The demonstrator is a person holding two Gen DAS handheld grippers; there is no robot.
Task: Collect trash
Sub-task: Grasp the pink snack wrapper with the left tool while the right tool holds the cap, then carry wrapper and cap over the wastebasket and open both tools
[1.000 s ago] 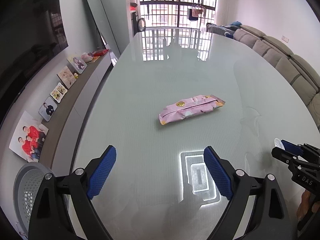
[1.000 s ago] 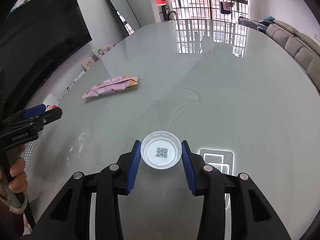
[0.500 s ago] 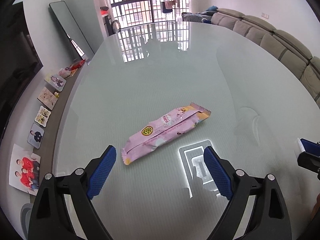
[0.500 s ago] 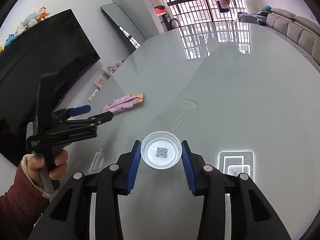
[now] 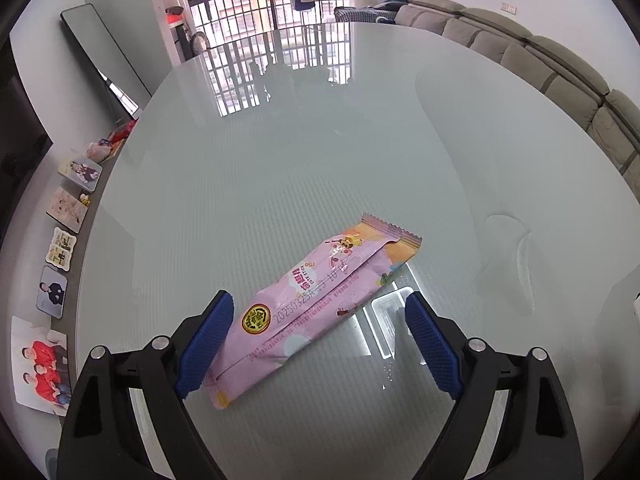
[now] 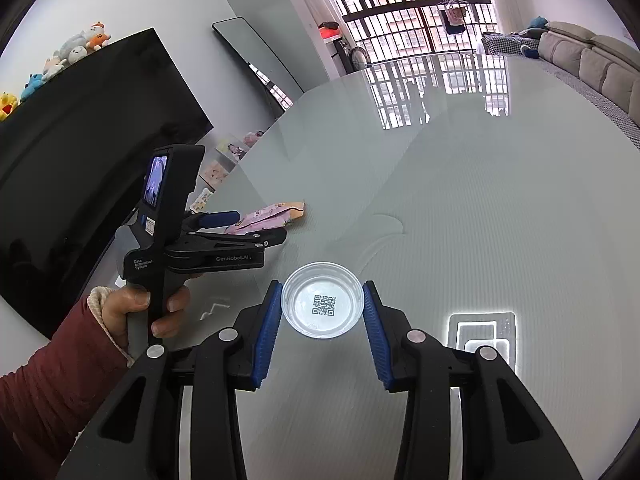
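Two tools out over the glass bench, one loaded, one closing in

Left tool [image 5: 316, 340] tilts down, jaws closing around the pink snack wrapper [image 5: 316, 304] lying flat on the bench [image 5: 280, 160], pads not pressing yet. Right tool [image 6: 322, 320] is clamped on a clear lid [image 6: 322, 300]. Only the right view shows the hand [image 6: 136, 312] and red sleeve [image 6: 48, 392].

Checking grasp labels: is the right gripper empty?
No, its fingers clamp a clear round lid with a QR code.
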